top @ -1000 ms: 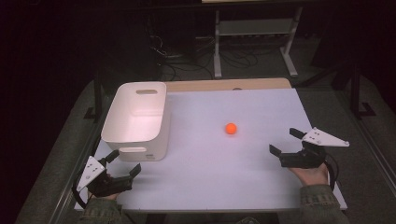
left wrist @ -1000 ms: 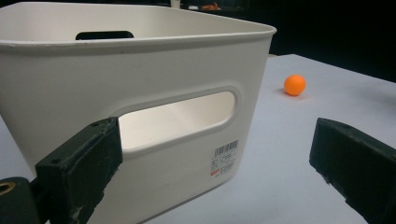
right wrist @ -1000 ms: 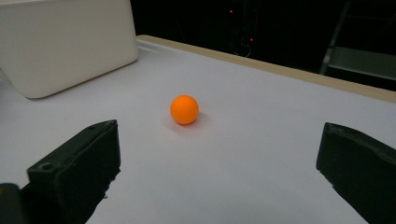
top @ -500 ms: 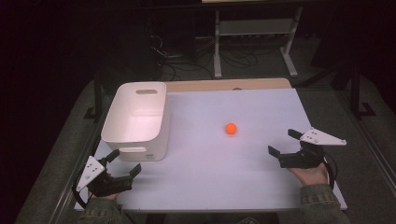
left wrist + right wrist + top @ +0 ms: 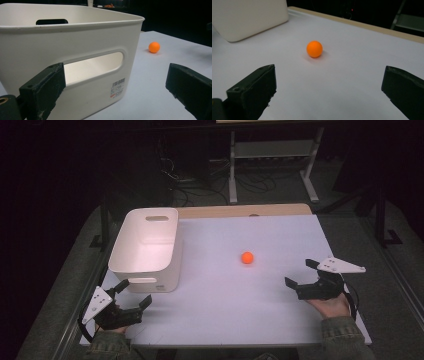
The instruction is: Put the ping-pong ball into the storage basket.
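Ahead of the wide-open right tool (image 5: 301, 273), a smooth, round orange ball (image 5: 314, 49) rests untouched on the table (image 5: 280, 315).

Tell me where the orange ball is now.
In the high view the ball lies alone on the white table, right of the bin and ahead-left of the right tool, touching neither.
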`<action>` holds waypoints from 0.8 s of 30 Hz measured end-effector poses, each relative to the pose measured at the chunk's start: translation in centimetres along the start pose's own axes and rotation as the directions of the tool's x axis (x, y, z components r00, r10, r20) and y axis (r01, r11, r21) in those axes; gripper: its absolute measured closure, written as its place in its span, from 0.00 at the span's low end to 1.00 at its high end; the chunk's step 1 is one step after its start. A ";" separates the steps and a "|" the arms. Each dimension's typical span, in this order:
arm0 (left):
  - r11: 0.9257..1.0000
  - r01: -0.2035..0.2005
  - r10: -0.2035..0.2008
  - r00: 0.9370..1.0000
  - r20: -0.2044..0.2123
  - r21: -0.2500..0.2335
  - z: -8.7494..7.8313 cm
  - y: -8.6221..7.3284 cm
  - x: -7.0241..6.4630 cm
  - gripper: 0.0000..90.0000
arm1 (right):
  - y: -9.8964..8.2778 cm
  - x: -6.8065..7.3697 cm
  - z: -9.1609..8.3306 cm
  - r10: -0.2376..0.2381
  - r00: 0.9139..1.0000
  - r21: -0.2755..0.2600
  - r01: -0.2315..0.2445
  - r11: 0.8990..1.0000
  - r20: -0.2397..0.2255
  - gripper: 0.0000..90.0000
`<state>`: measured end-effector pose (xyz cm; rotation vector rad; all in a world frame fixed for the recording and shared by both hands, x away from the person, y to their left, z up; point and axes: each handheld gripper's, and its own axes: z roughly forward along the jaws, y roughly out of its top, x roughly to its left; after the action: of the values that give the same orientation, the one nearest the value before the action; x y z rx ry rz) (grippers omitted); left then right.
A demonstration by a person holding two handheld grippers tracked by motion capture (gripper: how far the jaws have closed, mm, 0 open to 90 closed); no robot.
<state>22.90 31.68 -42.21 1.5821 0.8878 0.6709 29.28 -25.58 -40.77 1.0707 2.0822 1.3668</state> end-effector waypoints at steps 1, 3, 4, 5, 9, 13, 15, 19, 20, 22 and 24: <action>1.000 0.000 0.000 1.000 0.002 -0.001 0.0 0.0 0.0 0.02 | 0.2 0.0 0.2 -0.004 1.000 0.018 0.005 1.000 -0.014 0.00; 1.000 0.000 0.000 1.000 0.003 -0.002 0.0 0.0 0.0 0.02 | 0.3 0.0 0.3 -0.009 1.000 0.023 0.010 1.000 -0.019 0.00; 1.000 -0.001 0.001 1.000 0.007 -0.002 0.0 0.0 0.0 0.02 | 0.4 0.0 0.4 -0.011 1.000 0.024 0.012 1.000 -0.020 0.00; 1.000 0.000 0.000 1.000 0.007 -0.004 0.0 0.0 0.0 0.03 | 0.6 0.0 0.5 -0.014 1.000 0.031 0.015 0.999 -0.028 0.00; 1.000 0.004 -0.003 1.000 0.010 -0.008 0.0 0.0 0.0 0.03 | 1.1 0.0 0.7 -0.027 0.999 0.042 0.028 0.999 -0.034 0.00; 1.000 0.006 -0.006 1.000 0.022 -0.012 0.0 0.0 0.0 0.03 | 1.5 -0.1 0.8 -0.035 0.999 0.051 0.037 0.998 -0.039 0.00; 1.000 0.007 -0.006 0.999 0.032 -0.014 0.0 0.0 0.0 0.03 | 1.9 -0.2 0.9 -0.044 0.998 0.063 0.047 0.997 -0.043 0.00; 1.000 0.007 -0.006 0.999 0.038 -0.016 0.0 0.0 0.0 0.03 | 2.5 -0.3 0.9 -0.051 0.998 0.062 0.054 0.997 -0.047 0.00; 1.000 0.007 -0.007 0.999 0.039 -0.017 0.0 0.0 0.0 0.03 | 2.7 -0.3 0.9 -0.054 0.997 0.064 0.057 0.996 -0.049 0.00; 1.000 0.008 -0.008 0.999 0.044 -0.018 0.0 0.0 0.0 0.03 | 2.9 -0.3 0.9 -0.056 0.997 0.062 0.060 0.996 -0.053 0.00; 1.000 0.010 -0.009 0.999 0.047 -0.015 0.0 0.0 0.0 0.03 | 3.2 -0.4 1.0 -0.057 0.996 0.072 0.062 0.995 -0.063 0.00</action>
<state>22.95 31.70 -42.20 1.5732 0.8537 0.6298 31.38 -24.65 -38.32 0.9995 2.2065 1.3181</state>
